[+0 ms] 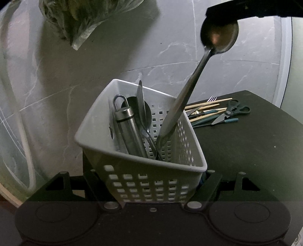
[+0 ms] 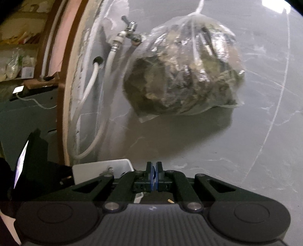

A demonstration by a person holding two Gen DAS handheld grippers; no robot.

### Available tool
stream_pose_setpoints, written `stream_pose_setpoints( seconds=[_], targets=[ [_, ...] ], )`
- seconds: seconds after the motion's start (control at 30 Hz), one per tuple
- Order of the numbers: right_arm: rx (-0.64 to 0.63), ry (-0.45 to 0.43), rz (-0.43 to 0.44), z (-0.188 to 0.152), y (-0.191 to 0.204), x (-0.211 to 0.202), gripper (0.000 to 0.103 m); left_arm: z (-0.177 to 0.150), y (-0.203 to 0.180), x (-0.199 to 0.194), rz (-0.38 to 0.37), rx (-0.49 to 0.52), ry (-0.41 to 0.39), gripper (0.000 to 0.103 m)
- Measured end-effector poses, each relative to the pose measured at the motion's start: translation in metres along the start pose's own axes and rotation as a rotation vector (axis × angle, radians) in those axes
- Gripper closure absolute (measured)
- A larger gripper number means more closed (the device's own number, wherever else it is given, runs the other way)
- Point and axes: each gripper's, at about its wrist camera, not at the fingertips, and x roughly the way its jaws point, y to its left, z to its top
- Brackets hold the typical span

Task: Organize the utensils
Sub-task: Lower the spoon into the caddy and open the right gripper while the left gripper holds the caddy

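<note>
We clamp the white basket (image 1: 144,166) in our left gripper (image 1: 151,181) to steady it on the table (image 1: 255,151) while our right gripper (image 1: 227,11), pinching the spoon (image 1: 189,90) by its bowl, lowers the handle inside.

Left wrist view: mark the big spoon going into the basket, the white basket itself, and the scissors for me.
big spoon (image 1: 186,90), left wrist view, on the middle of its handle.
white basket (image 1: 144,159), left wrist view, on its near rim.
scissors (image 1: 235,109), left wrist view, on the dark handle loops.
</note>
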Motion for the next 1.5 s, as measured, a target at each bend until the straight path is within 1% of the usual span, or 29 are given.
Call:
stream_pose_setpoints(
  seconds=[0.23, 0.37, 0.57, 0.7, 0.8, 0.9, 1.17, 1.3, 1.5],
  targets=[
    [-0.048, 0.038, 0.061, -0.002, 0.013, 0.017, 0.100, 0.000, 0.000, 0.001, -0.003, 0.002, -0.004, 0.025],
    [-0.078, 0.054, 0.074, -0.007, 0.023, 0.024, 0.100, 0.000, 0.001, 0.001, -0.003, 0.002, -0.003, 0.025],
    [-0.089, 0.079, 0.097, -0.011, 0.034, 0.033, 0.100, 0.000, 0.001, 0.000, 0.001, -0.002, -0.004, 0.025],
    [-0.130, 0.079, 0.095, -0.014, 0.043, 0.037, 0.100, 0.000, 0.000, 0.000, 0.008, -0.005, -0.011, 0.025],
    [-0.164, 0.058, 0.089, -0.019, 0.051, 0.037, 0.100, -0.002, 0.000, -0.002, 0.008, 0.003, -0.014, 0.025],
    [-0.176, 0.035, 0.089, -0.027, 0.055, 0.035, 0.100, -0.001, -0.001, -0.003, 0.004, 0.017, 0.000, 0.025],
    [-0.050, -0.035, 0.144, -0.046, 0.041, 0.039, 0.100, 0.001, -0.002, -0.006, 0.005, 0.015, 0.009, 0.025],
    [-0.006, -0.056, 0.184, -0.050, 0.030, 0.045, 0.100, 0.003, -0.004, -0.006, 0.016, 0.007, 0.018, 0.025],
    [0.116, -0.073, 0.243, -0.053, 0.009, 0.053, 0.098, 0.005, -0.012, -0.004, 0.046, -0.003, 0.024, 0.025]
  ],
)
